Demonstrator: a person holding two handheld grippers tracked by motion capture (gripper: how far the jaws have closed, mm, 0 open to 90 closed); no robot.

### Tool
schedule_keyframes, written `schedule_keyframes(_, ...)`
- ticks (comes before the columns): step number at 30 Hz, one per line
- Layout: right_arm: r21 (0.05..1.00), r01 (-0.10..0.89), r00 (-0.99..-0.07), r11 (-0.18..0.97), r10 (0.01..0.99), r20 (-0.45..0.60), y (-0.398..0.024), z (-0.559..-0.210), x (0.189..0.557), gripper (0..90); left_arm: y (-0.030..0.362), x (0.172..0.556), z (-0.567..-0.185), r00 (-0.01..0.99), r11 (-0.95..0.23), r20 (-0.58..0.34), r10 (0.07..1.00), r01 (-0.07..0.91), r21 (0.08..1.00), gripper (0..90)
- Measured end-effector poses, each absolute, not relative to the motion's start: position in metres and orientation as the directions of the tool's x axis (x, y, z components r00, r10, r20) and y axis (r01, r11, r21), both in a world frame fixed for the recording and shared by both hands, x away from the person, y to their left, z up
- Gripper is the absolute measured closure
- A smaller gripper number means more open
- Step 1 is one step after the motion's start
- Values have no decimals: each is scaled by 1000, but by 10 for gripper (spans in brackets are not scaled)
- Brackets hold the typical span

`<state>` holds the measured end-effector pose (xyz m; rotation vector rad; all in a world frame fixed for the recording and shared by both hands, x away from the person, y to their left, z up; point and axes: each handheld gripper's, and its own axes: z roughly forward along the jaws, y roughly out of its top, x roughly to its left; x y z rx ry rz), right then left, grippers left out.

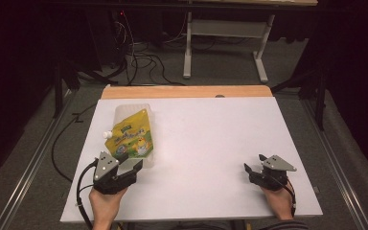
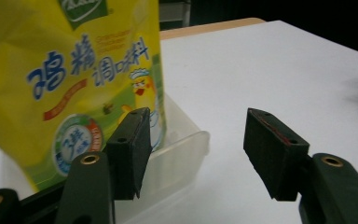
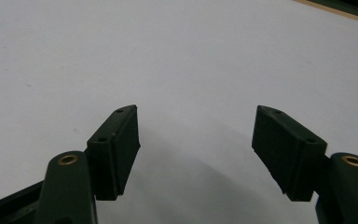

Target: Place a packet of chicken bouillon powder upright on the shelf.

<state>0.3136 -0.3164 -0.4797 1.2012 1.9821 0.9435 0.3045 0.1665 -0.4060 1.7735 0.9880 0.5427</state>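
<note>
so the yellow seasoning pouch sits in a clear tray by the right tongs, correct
Not quite: the yellow seasoning pouch sits in the clear tray by the left tongs, not the right tongs. The high view shows it.

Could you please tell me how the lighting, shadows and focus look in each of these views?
High view: the white table is brightly lit while the room around it falls nearly black. Left gripper view: the yellow pouch close to the lens is slightly soft, and the clear tray shows mild sheen. Right gripper view: the jaws are sharp, with a soft grey shadow between them on the table.
</note>
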Motion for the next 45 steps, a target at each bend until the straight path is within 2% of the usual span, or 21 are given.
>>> schedule_keyframes(9,824,463,-383,326,912,-145,-316,-480,314,324,150,308,-403,600,-211,-59,798,370,905,408)
schedule_keyframes(45,829,460,-385,319,913,-138,-317,-479,313,323,103,319,-409,688,-227,-106,717,375,899,396)
